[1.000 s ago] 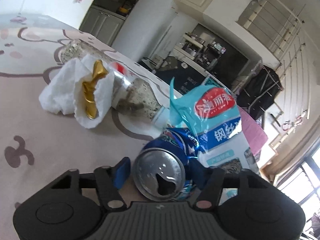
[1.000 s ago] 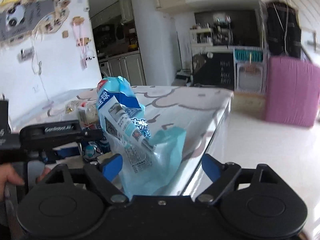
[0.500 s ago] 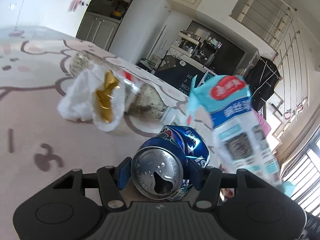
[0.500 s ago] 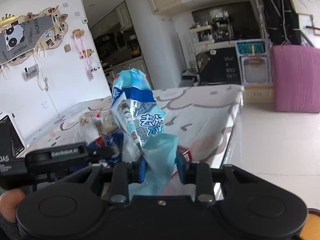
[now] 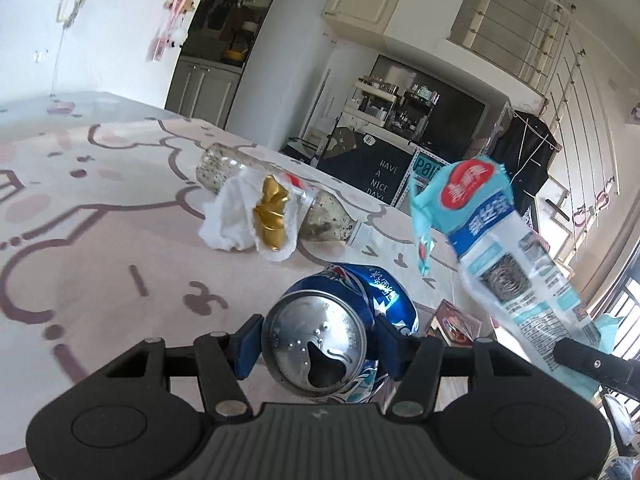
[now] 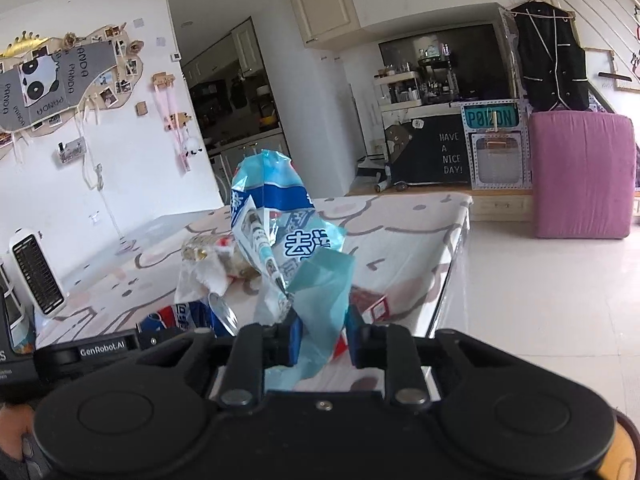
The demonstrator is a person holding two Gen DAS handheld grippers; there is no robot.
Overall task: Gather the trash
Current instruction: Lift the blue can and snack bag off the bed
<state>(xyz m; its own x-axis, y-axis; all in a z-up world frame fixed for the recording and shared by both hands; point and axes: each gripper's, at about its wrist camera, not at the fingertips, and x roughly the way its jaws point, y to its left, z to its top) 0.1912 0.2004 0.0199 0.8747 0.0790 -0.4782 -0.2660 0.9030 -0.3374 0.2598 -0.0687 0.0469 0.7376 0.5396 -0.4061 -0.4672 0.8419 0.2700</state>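
Left gripper [image 5: 318, 344] squeezing a blue can [image 5: 340, 336], one blue pad on each side of it. Can dented, lying sideways in the grip, shiny top with the open hole facing the camera. Held just above the table [image 5: 80, 248], near its edge.

Right gripper [image 6: 320, 338] pinching a blue and white plastic bag [image 6: 280, 240], pads pressed close together on the bag's crumpled bottom part. Bag sticking up tall from the grip, off the table, a bit bent and wrinkled. Same bag [image 5: 504, 248] seen from the left camera too, up in the air on the right side of the can, with a red oval at the top and a picture of a wire scrubber lower down. Blurry there.

More trash lying on the table, farther back. A crumpled white tissue [image 5: 236, 220] with a twisted gold wrapper [image 5: 272, 216] resting on it. Right behind the tissue and touching it, a clear plastic bottle [image 5: 324, 220] on its side, speckled inside, with a red and white label. A small red packet [image 5: 454, 322] flat on the table close to the edge, just past the can.

Table covered by a pale pink cloth with brown cartoon lines. From the right camera, the can [image 6: 188, 312] low on the left, with the tissue [image 6: 210, 276] and bottle behind the bag.

A pink mattress [image 6: 582, 176] standing on the floor, well apart from the table. A white heater [image 6: 34, 268] at the left side.
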